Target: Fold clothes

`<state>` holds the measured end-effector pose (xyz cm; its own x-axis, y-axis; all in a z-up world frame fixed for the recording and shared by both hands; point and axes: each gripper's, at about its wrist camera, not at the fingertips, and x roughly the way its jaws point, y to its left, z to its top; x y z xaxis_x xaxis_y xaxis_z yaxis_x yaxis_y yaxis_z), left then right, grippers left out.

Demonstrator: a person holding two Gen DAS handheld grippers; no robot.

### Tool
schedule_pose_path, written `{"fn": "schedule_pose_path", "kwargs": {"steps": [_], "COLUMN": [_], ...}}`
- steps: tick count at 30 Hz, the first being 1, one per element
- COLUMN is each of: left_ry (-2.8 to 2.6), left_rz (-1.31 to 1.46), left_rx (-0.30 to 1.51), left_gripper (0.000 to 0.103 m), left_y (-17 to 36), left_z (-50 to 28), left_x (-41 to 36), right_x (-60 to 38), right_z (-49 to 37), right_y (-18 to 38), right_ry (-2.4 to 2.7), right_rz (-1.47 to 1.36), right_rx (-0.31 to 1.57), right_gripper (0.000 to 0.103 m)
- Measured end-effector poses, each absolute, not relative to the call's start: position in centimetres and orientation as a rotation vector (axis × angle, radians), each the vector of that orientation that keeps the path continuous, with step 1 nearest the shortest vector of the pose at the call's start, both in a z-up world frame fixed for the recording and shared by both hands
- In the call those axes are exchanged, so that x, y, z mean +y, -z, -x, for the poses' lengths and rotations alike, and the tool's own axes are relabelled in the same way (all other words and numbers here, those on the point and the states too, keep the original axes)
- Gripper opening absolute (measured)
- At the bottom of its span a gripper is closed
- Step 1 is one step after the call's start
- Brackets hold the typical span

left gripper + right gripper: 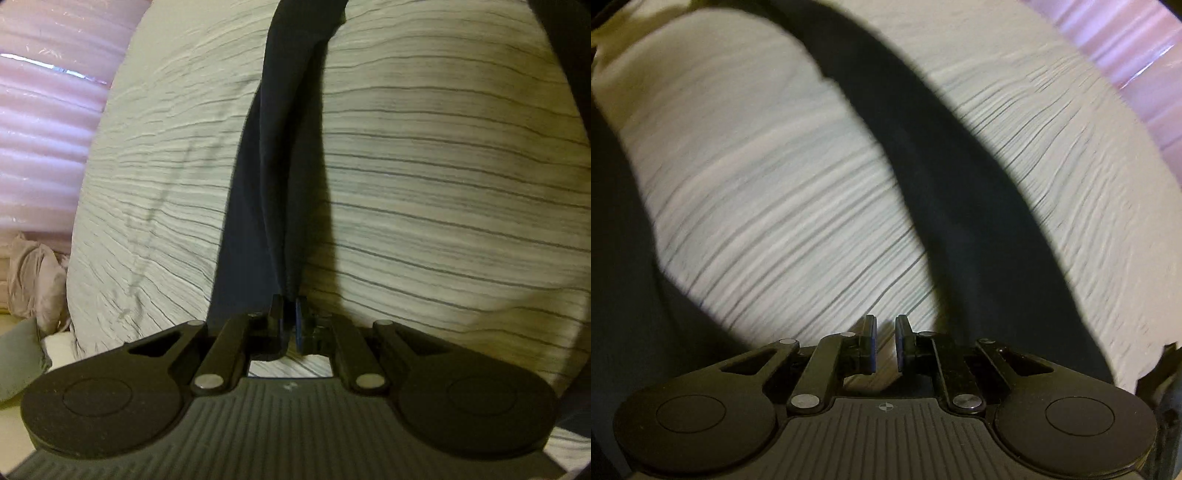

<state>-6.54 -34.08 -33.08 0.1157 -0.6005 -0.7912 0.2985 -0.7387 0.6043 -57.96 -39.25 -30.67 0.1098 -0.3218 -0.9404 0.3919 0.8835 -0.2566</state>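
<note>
A dark navy garment (280,166) hangs stretched in a long strip from the top of the left wrist view down to my left gripper (290,301), which is shut on its lower edge. In the right wrist view the same dark garment (942,177) runs as a blurred band from the upper left to the lower right, passing just right of my right gripper (885,319). That gripper's fingers stand a little apart, and only striped sheet shows between them. More dark cloth (620,258) fills the left edge.
A bed with a pale sheet with thin dark stripes (443,184) lies under both grippers (757,203). A pink ribbed surface (37,110) stands beyond the bed's edge. A crumpled pale pink cloth (33,284) lies at the lower left beside the bed.
</note>
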Motion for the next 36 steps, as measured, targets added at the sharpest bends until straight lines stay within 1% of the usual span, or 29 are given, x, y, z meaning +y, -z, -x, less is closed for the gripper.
{"fn": "schedule_pose_path", "kwargs": {"steps": [3,5,7,8,15,16,17,18,19,20,22,25,26,29,30,33,36], "left_ry": [1.688,1.681,1.676,1.674,1.655,1.651,1.648,1.644,1.64,1.636,1.63,1.629,1.646,1.676,1.675,1.671,1.658], "left_rz": [-1.665,-1.613,-1.564,-1.544,-1.548,-1.55,-1.552,-1.554,-1.556,-1.558,-1.559,-1.555,-1.595,-1.733,-1.771,-1.883,-1.852], "left_rx": [-0.249,-0.207,-0.168,-0.155,-0.277,-0.299,-0.32,-0.341,-0.362,-0.384,-0.434,-0.529,-0.517,-0.422,-0.389,-0.285,-0.179], "left_gripper": [0.004,0.004,0.004,0.004,0.004,0.004,0.004,0.004,0.004,0.004,0.004,0.003,0.003,0.004,0.001,0.001,0.003], "left_y": [32.4,31.3,29.9,29.2,28.5,28.5,28.4,28.4,28.4,28.4,28.3,27.8,28.2,30.5,31.3,33.6,32.5], "left_z": [6.2,5.7,5.3,5.1,5.5,5.5,5.6,5.6,5.7,5.7,5.9,6.3,6.3,6.1,6.0,5.8,5.2], "left_x": [-35.2,-36.7,-37.5,-37.8,-38.8,-38.8,-38.9,-38.9,-38.9,-38.9,-38.1,-34.4,-33.2,-30.6,-30.1,-28.5,-28.5], "right_x": [-39.4,-38.7,-39.6,-40.1,-42.7,-43.1,-43.4,-43.7,-44.2,-44.4,-44.8,-43.0,-42.1,-39.1,-38.4,-37.5,-37.4], "right_z": [57.8,57.5,56.5,56.0,53.8,53.6,53.5,53.5,53.3,53.4,53.9,55.5,56.1,58.0,58.7,59.3,58.8], "right_y": [30.3,30.1,30.7,31.1,34.3,34.8,35.4,35.5,35.8,35.6,34.3,30.6,29.7,29.5,30.0,32.4,33.0], "right_ry": [0.534,0.564,0.561,0.56,0.533,0.524,0.515,0.501,0.495,0.507,0.546,0.591,0.584,0.523,0.505,0.459,0.457], "right_rz": [-0.072,-0.018,0.031,0.055,0.175,0.19,0.205,0.218,0.225,0.233,0.23,0.231,0.224,0.19,0.174,0.142,0.153], "right_rx": [1.365,1.353,1.348,1.342,1.32,1.319,1.318,1.318,1.324,1.33,1.315,1.253,1.246,1.3,1.326,1.395,1.42], "right_gripper": [0.01,0.011,0.05,0.076,0.076,0.076,0.071,0.049,0.031,0.005,0.004,0.004,0.004,0.004,0.004,0.005,0.005]}}
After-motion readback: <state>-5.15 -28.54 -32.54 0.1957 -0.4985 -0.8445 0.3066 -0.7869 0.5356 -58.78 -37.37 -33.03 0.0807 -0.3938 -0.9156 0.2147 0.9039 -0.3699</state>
